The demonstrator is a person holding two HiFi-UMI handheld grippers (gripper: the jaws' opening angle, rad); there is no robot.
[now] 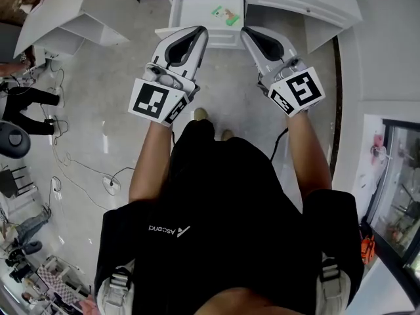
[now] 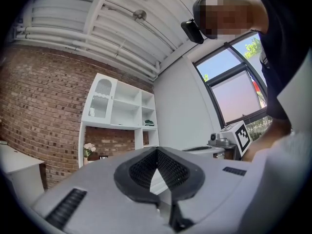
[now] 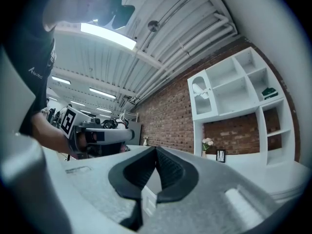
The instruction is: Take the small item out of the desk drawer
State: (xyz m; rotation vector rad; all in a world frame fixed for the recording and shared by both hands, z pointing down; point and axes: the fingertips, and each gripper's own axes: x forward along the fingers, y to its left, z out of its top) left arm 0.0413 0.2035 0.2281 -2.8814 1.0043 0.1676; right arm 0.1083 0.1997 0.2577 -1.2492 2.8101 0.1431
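The white desk drawer point(image 1: 178, 13) stands pulled out at the top of the head view. A small green and white item point(image 1: 225, 14) lies inside it, towards the right. My left gripper point(image 1: 201, 31) hangs in front of the drawer's left half, shut and empty. My right gripper point(image 1: 245, 33) is level with it by the drawer's right corner, also shut with nothing between its pads. Both grippers tilt upward: the left gripper point(image 2: 157, 151) and the right gripper point(image 3: 156, 149) each look at the room's walls and ceiling, so neither of those views has the drawer or the item in it.
The white desk point(image 1: 315, 5) spans the top, with a second white desk point(image 1: 65, 12) at the left. Cables point(image 1: 79, 169) trail over the grey floor on the left. A glass-fronted cabinet point(image 1: 394, 195) stands at the right. A white shelf unit point(image 2: 122, 106) hangs on the brick wall.
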